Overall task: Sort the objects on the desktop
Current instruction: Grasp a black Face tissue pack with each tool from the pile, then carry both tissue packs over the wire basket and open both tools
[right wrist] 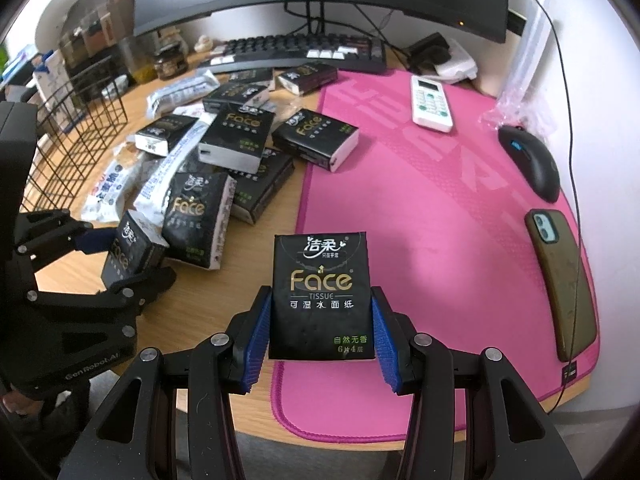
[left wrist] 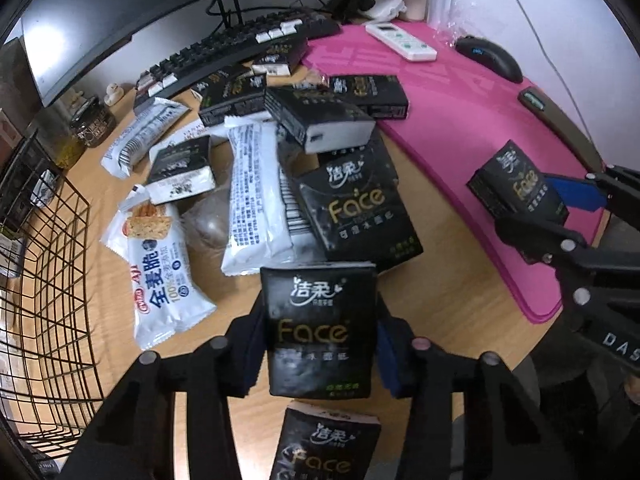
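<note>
Pinching one glossy black rectangular tissue pack [left wrist: 320, 330] between its blue ribbed pads, the left gripper [left wrist: 320, 340] hangs above the wooden tabletop [left wrist: 440, 288]; the right gripper [right wrist: 322, 332] clamps a matching pack [right wrist: 322, 300] over the pink textured mat [right wrist: 420, 200]. Behind: heaped black packs [left wrist: 352, 204], crinkled white wafer wrappers [left wrist: 160, 272], black wire basket [left wrist: 44, 280].

Obstacles: heap of tissue packs [right wrist: 236, 136] and snack bars [left wrist: 160, 280] mid-desk; wire basket [left wrist: 44, 280] at left; keyboard [right wrist: 296, 54] behind. Free room: pink mat [right wrist: 420, 208] centre, between remote [right wrist: 430, 104], mouse [right wrist: 530, 162] and phone [right wrist: 560, 284]; bare desk [right wrist: 224, 292] front strip.
</note>
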Available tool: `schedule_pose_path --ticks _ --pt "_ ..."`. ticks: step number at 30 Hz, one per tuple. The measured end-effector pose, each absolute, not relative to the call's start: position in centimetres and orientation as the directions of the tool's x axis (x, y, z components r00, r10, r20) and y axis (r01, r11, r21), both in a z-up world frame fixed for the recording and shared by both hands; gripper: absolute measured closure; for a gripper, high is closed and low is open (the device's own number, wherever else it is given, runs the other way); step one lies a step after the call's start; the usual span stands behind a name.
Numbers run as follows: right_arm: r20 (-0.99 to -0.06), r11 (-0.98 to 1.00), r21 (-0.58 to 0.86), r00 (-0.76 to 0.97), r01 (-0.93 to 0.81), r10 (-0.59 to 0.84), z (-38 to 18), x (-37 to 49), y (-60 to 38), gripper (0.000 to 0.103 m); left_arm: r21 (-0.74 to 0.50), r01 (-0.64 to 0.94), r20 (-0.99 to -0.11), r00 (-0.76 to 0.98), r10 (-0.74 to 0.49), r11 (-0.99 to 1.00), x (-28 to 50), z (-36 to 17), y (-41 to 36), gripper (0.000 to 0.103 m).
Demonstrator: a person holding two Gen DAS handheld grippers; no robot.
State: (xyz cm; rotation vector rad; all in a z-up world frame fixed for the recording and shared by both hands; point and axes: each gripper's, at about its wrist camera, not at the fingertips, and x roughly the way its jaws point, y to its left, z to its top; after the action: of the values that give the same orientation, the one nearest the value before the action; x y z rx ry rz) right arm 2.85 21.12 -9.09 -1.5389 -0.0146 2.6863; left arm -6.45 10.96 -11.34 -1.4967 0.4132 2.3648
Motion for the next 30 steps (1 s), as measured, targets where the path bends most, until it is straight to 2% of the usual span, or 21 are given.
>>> schedule_pose_path --ticks 4,9,15,22,30 --pt "-0.847 -1.0 -0.015 -0.531 -0.021 0.024 -7.7 3.0 20.2 0.057 0.075 -0.407 -0.876 -0.463 0.135 -0.91 -5.2 -8.1 10.3 0.051" --pt "-0.798 -0.996 0.052 -0.596 0.075 -0.086 -4.0 3.0 16.9 0.057 0.061 -0.362 -0.757 -0.625 0.194 -0.93 -2.2 -0.1 6.3 0.051" --pt "-0.738 -0.96 0.04 -0.64 0.276 -0.214 0.5 1.5 8.4 0.057 0.041 -0.15 -0.686 -0.723 0.081 -0.988 -1.2 4.6 -3.0 0.051" --pt "-0.698 -0.877 0.022 -0.62 0.48 -0.357 3.8 -2.5 -2.9 0.057 -0.014 0.102 -0.697 -0.714 -0.063 -0.995 -3.2 4.2 -14.2 0.051" --pt "-0.787 -0.822 -0.001 -0.507 0.57 -0.351 0.2 -7.7 -11.0 0.057 -0.032 0.179 -0.775 -0.625 -0.088 -0.983 -5.8 -0.1 -19.3 0.051"
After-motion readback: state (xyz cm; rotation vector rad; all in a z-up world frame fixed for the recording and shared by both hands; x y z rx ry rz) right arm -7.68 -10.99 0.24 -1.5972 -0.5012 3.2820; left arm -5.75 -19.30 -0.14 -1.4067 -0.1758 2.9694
